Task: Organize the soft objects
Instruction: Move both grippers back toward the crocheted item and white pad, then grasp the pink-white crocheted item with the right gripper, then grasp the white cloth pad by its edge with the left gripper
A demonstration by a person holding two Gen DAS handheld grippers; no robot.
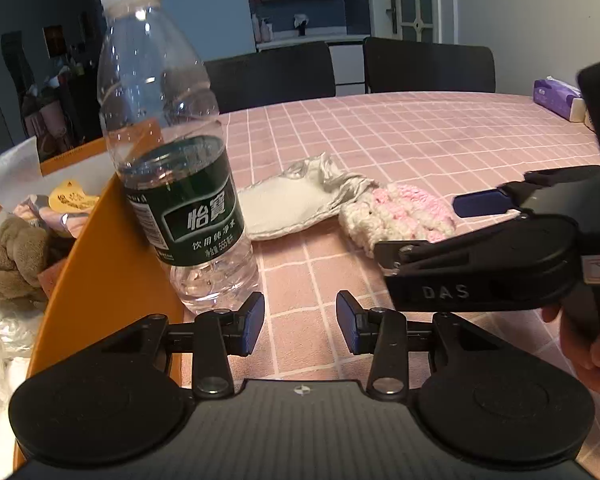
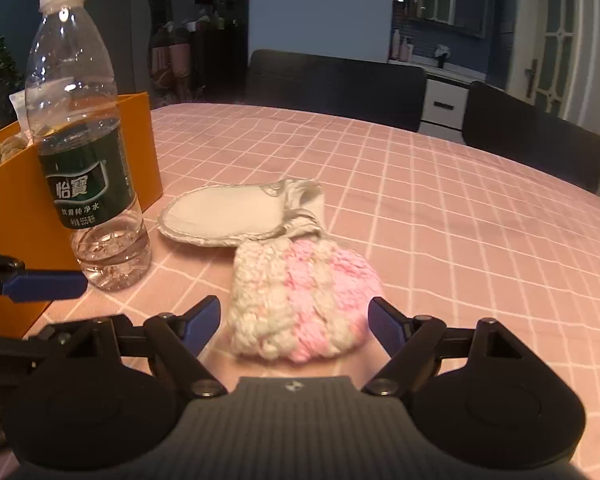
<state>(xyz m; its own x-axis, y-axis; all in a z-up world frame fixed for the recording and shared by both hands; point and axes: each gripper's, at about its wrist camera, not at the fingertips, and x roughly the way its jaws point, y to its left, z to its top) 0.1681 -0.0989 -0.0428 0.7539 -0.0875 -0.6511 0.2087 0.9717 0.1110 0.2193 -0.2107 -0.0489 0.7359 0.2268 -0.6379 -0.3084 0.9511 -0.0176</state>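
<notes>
A pink and cream knitted piece [image 2: 300, 300] lies on the pink checked tablecloth, and it also shows in the left wrist view [image 1: 396, 216]. Behind it lies a white and silver padded cloth [image 2: 224, 216], also in the left wrist view [image 1: 296, 200]. My right gripper [image 2: 294, 322] is open, its fingers on either side of the knitted piece's near end. My left gripper [image 1: 300, 322] is open and empty above the cloth, just right of a water bottle [image 1: 168, 152]. An orange box [image 1: 100, 248] at the left holds a brown plush item [image 1: 12, 264] and other soft things.
The clear water bottle [image 2: 84, 152] stands against the orange box [image 2: 16, 208]. A purple tissue pack [image 1: 558, 98] lies at the table's far right. Two black chairs [image 2: 336, 84] stand behind the table. White plastic wrap [image 1: 0, 344] sits inside the box.
</notes>
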